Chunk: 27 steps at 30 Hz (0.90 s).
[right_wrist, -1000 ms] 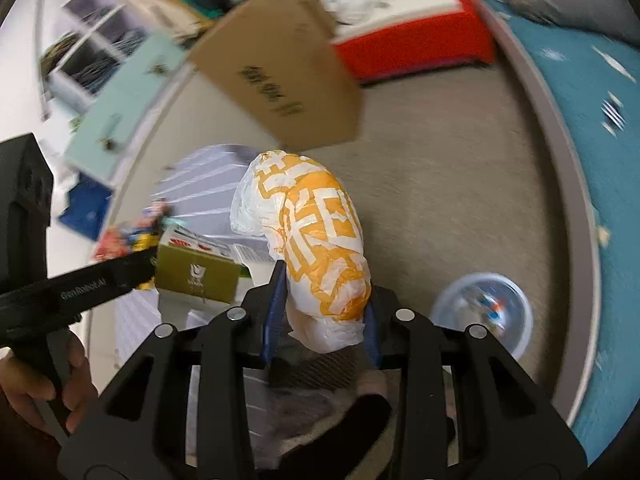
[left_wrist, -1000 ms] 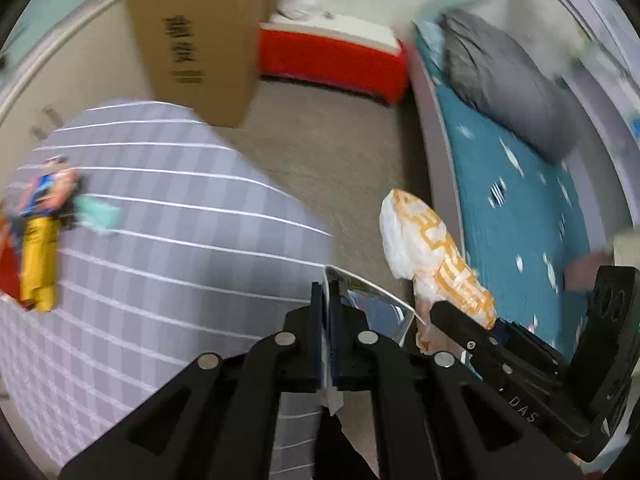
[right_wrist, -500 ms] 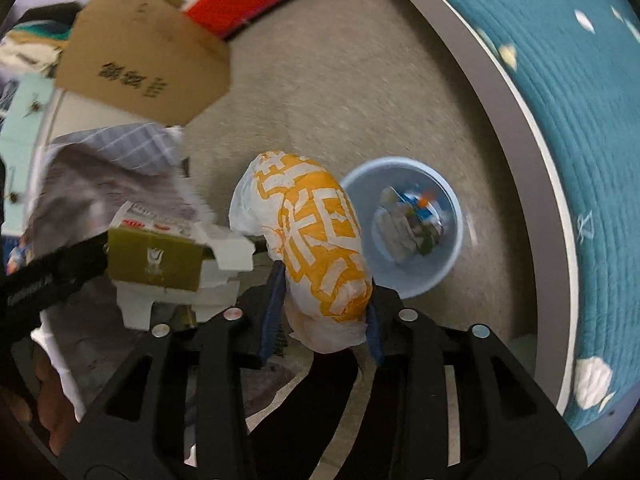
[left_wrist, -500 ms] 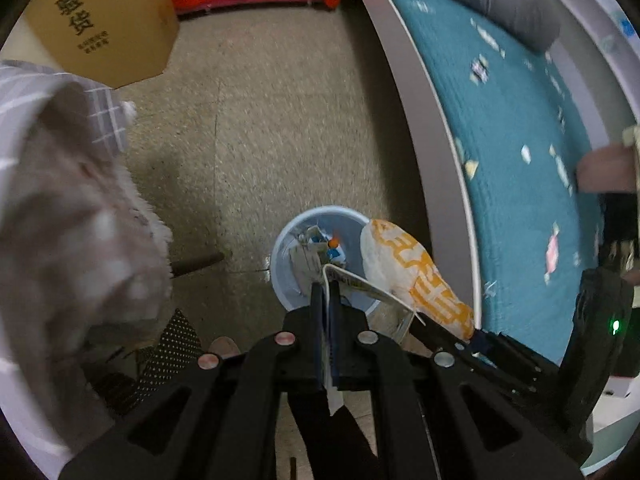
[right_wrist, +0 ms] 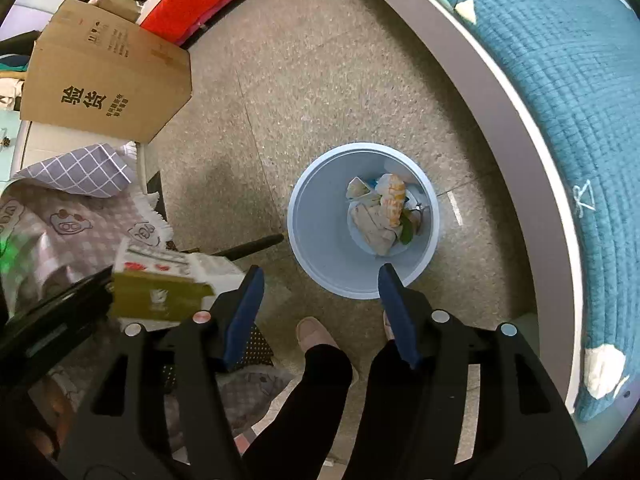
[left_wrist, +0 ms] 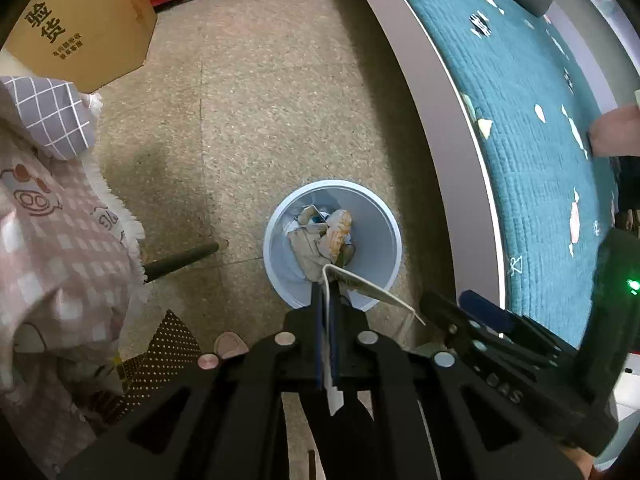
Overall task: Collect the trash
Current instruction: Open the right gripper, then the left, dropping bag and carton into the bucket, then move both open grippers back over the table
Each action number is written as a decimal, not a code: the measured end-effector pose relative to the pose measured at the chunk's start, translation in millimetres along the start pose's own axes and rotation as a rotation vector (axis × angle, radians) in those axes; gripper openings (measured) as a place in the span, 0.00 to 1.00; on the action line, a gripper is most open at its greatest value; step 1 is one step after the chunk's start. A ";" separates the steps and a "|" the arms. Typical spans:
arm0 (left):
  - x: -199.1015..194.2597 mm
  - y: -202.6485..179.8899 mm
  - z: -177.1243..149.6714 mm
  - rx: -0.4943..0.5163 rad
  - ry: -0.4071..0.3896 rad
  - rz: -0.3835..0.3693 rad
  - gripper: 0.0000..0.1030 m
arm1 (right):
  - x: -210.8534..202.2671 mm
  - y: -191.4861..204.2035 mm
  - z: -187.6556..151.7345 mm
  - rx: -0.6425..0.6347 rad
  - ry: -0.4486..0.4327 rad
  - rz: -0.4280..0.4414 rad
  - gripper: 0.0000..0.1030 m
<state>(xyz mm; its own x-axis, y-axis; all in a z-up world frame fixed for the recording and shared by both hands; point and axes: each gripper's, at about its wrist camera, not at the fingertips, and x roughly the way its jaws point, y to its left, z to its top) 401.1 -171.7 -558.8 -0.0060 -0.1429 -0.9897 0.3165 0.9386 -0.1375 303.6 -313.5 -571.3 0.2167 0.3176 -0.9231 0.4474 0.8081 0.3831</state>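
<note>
The right gripper [right_wrist: 320,276] is hanging above the pale blue wastebasket [right_wrist: 320,216] with its jaws spread wide and nothing between them. The orange-and-white wrapper [right_wrist: 392,200] is lying inside the bin on top of other crumpled paper [right_wrist: 374,228].

The left gripper [left_wrist: 328,300] is clamping a flattened green-and-white carton [right_wrist: 160,288] by one thin edge, its jaws pressed tight on the cardboard. In the left wrist view the carton's free end is reaching out over the near rim of the wastebasket, but the pinch point looks to be sitting short of the opening.

To do this drop well, the left gripper probably needs to travel a little farther, so the whole carton is over the middle of the bin before the jaws part. The carton is broad and light, so releasing it over the rim risks it catching the edge and tipping onto the speckled floor [left_wrist: 260,100]. Lowering it and tilting its free end down into the opening should help it slide in. The right gripper, just to the right of the left one, would do better to draw aside and leave room.
</note>
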 end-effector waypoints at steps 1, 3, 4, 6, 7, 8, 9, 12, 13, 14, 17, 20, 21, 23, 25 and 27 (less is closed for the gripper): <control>0.1 -1.9 0.7 0.004 0.002 -0.001 0.03 | -1.7 -0.4 -0.5 0.000 -0.004 -0.002 0.58; -0.4 -5.5 2.3 0.012 0.004 -0.002 0.03 | -7.3 -0.8 -1.0 -0.001 -0.014 -0.004 0.58; -0.4 -7.3 3.1 0.016 0.004 0.001 0.03 | -10.5 -1.4 -1.0 0.000 -0.021 -0.003 0.58; -0.6 -11.4 5.1 0.022 0.004 -0.001 0.03 | -18.7 -2.5 -0.8 0.005 -0.037 -0.005 0.58; -1.1 -14.3 6.0 0.025 0.004 -0.002 0.03 | -22.3 -2.7 -0.6 0.005 -0.045 -0.006 0.58; -1.8 -16.5 6.9 0.029 0.001 -0.002 0.03 | -25.8 -3.6 -0.3 0.005 -0.053 -0.009 0.58; -3.0 -19.5 7.9 0.033 -0.001 -0.001 0.03 | -31.1 -4.1 0.8 0.007 -0.064 -0.012 0.58; -6.1 -27.3 11.2 0.047 -0.006 -0.007 0.03 | -45.0 -6.5 3.5 0.011 -0.091 -0.014 0.59; -7.4 -29.9 12.5 0.050 -0.006 -0.013 0.03 | -48.4 -7.1 4.1 0.009 -0.097 -0.014 0.59; -8.5 -32.2 13.9 0.051 -0.008 -0.017 0.03 | -51.5 -7.6 4.4 0.008 -0.102 -0.014 0.60; -10.5 -38.1 17.2 0.054 0.005 -0.037 0.09 | -59.9 -9.9 5.0 -0.003 -0.109 -0.018 0.60; -9.6 -41.9 18.6 0.042 0.044 -0.026 0.60 | -65.9 -11.5 4.4 -0.005 -0.107 -0.026 0.60; -12.2 -42.2 18.3 0.040 0.036 -0.028 0.60 | -68.7 -11.7 3.4 -0.005 -0.109 -0.028 0.60; -21.1 -42.5 17.4 0.038 0.021 -0.021 0.60 | -74.3 -10.4 1.2 -0.009 -0.107 -0.027 0.60; -29.7 -41.1 16.3 0.032 0.013 -0.032 0.60 | -81.0 -6.2 0.1 -0.022 -0.105 -0.022 0.60; -42.5 -39.3 14.0 0.034 -0.003 -0.033 0.60 | -89.3 2.0 -1.7 -0.044 -0.108 -0.015 0.60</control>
<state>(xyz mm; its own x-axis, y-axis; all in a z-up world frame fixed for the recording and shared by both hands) 402.2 -206.9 -510.7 -0.0144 -0.1750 -0.9845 0.3485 0.9219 -0.1690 283.7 -339.4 -488.2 0.3035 0.2515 -0.9190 0.4137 0.8341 0.3649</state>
